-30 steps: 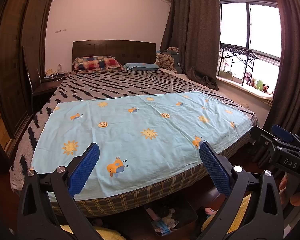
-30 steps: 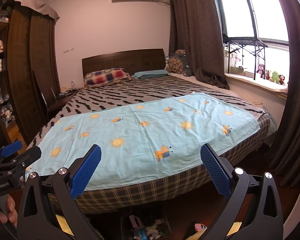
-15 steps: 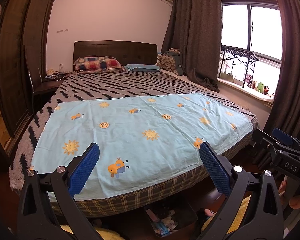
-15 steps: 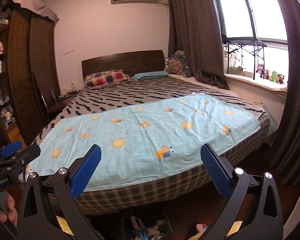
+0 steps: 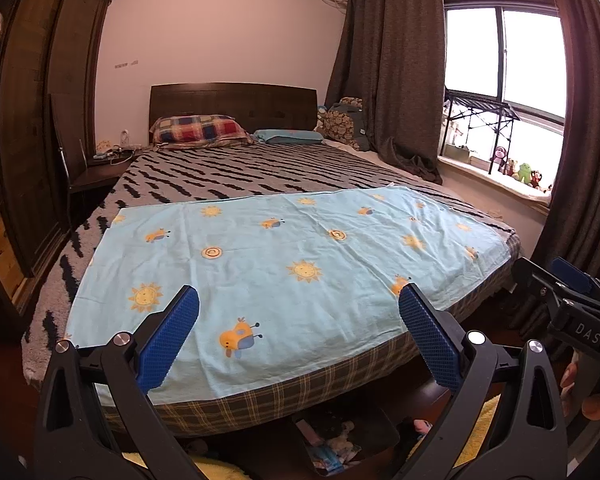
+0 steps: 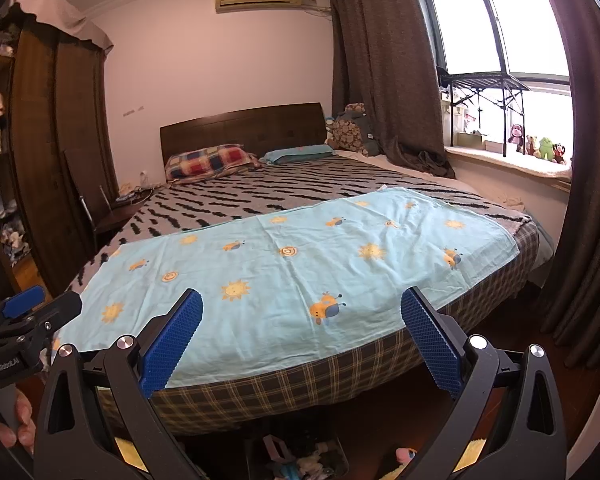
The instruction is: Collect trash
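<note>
Left gripper (image 5: 298, 338): jaws wide apart, nothing between the blue pads (image 5: 168, 340). Right gripper (image 6: 300, 340): same, spread wide and empty. Both are held side by side at the foot of the bed (image 5: 260, 396), above the floor, touching nothing. Each shows in the other's view, a hand (image 6: 18, 420) on its grip.

Below them, under the bed's edge, sits a dark bin (image 5: 342, 438) with mixed trash (image 5: 332, 446) inside; items too small to tell. Yellow mat (image 5: 474, 438) beside it.

On the bed, a light-blue sheet (image 5: 284, 264) with suns lies flat over a striped blanket (image 5: 236, 178). Pillows (image 5: 198, 130) rest at the headboard. Window (image 6: 500, 24) to the right, plush toys (image 6: 536, 146) on its sill.
</note>
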A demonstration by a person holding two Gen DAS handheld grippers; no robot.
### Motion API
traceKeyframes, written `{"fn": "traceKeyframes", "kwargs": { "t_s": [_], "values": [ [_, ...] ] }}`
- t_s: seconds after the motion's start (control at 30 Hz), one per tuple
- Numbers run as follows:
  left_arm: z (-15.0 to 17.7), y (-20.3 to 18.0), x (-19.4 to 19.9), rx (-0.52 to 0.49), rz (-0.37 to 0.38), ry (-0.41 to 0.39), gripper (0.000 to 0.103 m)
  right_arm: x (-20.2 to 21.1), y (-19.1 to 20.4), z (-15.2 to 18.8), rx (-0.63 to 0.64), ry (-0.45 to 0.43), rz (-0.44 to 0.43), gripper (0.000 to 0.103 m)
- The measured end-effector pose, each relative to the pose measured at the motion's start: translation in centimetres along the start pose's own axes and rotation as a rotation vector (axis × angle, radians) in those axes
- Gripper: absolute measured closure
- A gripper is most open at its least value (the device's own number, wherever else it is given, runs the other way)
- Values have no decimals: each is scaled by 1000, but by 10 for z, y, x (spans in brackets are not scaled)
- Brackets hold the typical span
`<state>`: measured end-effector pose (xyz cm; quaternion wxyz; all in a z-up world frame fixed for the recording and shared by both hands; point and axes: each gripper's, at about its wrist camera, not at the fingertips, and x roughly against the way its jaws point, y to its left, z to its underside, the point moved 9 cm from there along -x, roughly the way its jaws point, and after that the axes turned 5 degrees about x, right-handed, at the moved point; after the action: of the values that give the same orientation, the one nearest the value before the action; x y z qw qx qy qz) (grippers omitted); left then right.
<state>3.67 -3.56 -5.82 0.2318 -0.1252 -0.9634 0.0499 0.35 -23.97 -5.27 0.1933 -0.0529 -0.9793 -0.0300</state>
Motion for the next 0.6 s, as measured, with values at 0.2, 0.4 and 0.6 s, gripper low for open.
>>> {"fn": "traceKeyframes", "kwargs": {
  "t_s": [0.2, 0.4, 0.6],
  "values": [
    [0, -3, -1, 10, 35, 13, 8, -2, -1, 3, -5, 7, 2, 3],
    [2, -7, -2, -9, 39, 14, 8, -4, -1, 5, -6, 17, 1, 3],
    [5, -8, -5, -12, 50, 18, 8, -6, -3, 7, -9, 27, 1, 3]
  ]
}}
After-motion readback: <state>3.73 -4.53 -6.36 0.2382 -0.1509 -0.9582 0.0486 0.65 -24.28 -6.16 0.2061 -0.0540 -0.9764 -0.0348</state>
